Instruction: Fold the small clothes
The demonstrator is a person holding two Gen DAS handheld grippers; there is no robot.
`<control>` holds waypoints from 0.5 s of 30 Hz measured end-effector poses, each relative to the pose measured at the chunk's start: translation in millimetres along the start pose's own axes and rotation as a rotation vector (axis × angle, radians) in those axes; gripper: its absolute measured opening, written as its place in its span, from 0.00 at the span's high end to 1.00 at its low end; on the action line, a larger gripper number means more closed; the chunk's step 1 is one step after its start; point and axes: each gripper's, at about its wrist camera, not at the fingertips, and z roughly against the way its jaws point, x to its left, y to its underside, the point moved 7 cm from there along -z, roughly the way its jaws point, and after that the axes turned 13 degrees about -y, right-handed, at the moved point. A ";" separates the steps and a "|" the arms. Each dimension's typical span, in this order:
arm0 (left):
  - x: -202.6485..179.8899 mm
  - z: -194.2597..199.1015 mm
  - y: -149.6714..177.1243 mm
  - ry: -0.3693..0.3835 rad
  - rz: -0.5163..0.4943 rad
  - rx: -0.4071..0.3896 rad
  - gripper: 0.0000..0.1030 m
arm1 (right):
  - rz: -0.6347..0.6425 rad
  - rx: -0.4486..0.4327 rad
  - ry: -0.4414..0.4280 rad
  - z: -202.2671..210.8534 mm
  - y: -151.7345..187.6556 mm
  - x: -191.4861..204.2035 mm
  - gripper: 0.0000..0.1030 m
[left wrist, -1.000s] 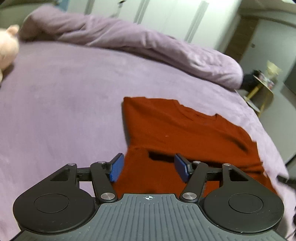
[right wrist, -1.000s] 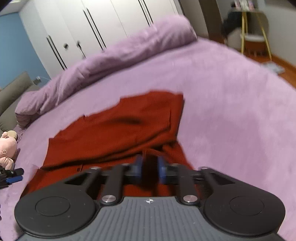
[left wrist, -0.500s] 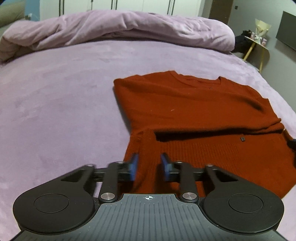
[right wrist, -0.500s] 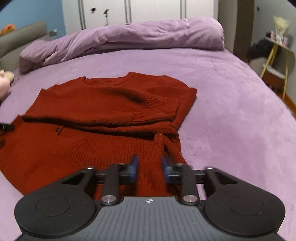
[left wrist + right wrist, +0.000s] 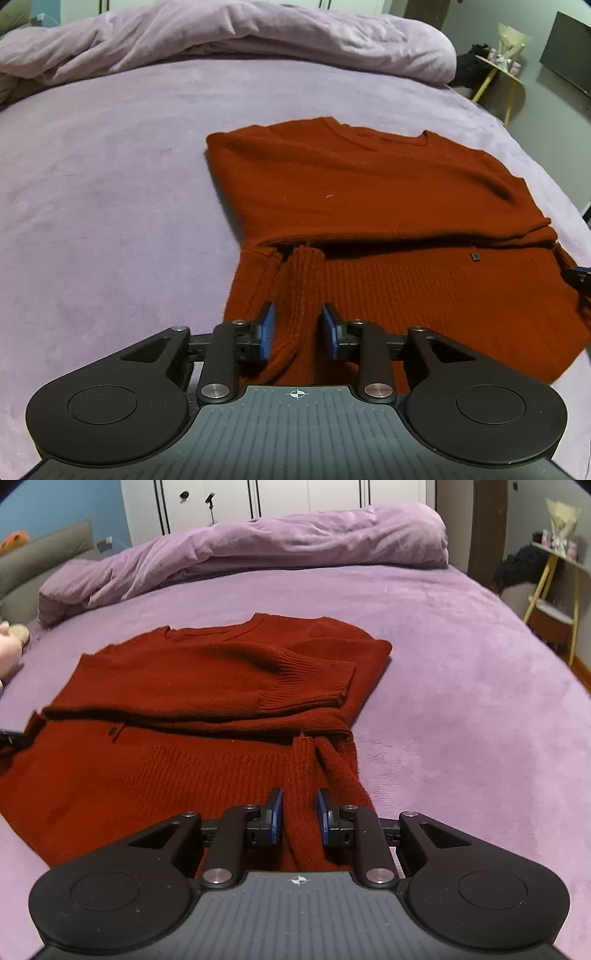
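A rust-red ribbed knit sweater [image 5: 369,206] lies flat on the lilac plush bedspread [image 5: 103,192], filling the centre and right of the left wrist view and the centre and left of the right wrist view, its neckline toward the top of both frames and both sleeves folded across its body. At the bottom centre of the left wrist view, the left gripper [image 5: 298,328] has its blue-padded fingers closed in on a raised ridge of the ribbed hem at the sweater's left bottom corner, the cloth bunched up between the pads. At the bottom centre of the right wrist view, the right gripper [image 5: 300,814] pinches a similar ridge of hem at the sweater's right bottom corner, with the knit pulled up into a narrow fold between its blue pads. A small dark tag [image 5: 474,256] sits on the sweater's front just below the folded sleeve. A crumpled lilac duvet [image 5: 258,550] is heaped along the top of both frames. At the upper right of the right wrist view stands a yellow-legged side table [image 5: 554,587], and a pale pink plush toy [image 5: 9,648] shows at the left edge.
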 end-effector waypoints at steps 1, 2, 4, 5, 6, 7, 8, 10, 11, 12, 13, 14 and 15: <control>-0.2 -0.8 -0.3 0.005 0.006 0.006 0.64 | -0.006 0.000 -0.003 -1.4 -0.2 -1.0 0.82; -0.4 -2.1 -0.5 0.017 0.015 0.013 0.61 | -0.011 0.001 -0.003 -2.5 -0.5 -1.6 0.85; -1.6 -5.0 -1.2 0.020 0.018 0.023 0.62 | -0.014 -0.006 -0.014 -3.9 -1.2 -0.5 0.93; -1.7 -5.5 -1.8 0.017 0.016 0.023 0.71 | -0.008 -0.006 -0.013 -4.6 -1.4 0.9 0.95; -1.4 -4.8 -3.2 0.012 0.015 0.017 0.92 | 0.007 -0.007 -0.009 -4.7 -1.6 3.4 0.95; -0.7 -3.1 -5.4 0.006 0.018 0.017 0.92 | 0.017 -0.008 -0.014 -3.3 -2.8 6.5 0.95; 0.5 1.6 -8.7 0.005 0.034 0.011 0.93 | 0.023 -0.014 -0.033 0.0 -5.6 10.2 0.96; 2.1 21.0 -23.7 0.047 0.073 -0.044 0.93 | 0.024 -0.083 -0.099 15.5 -18.9 18.4 0.96; 3.9 32.4 -34.7 0.073 0.101 -0.083 0.93 | 0.018 -0.130 -0.132 25.2 -29.4 21.0 0.96; 6.5 42.7 -46.6 0.092 0.129 -0.121 0.93 | 0.007 -0.177 -0.153 33.3 -40.6 21.4 0.96; 9.8 53.8 -62.2 0.114 0.160 -0.169 0.93 | -0.005 -0.217 -0.161 39.1 -52.3 19.9 0.96; 12.3 60.3 -74.2 0.118 0.176 -0.208 0.93 | -0.019 -0.256 -0.166 42.8 -64.9 17.1 0.96; 14.8 63.1 -86.0 0.097 0.179 -0.244 0.93 | -0.033 -0.289 -0.166 43.7 -76.4 13.2 0.96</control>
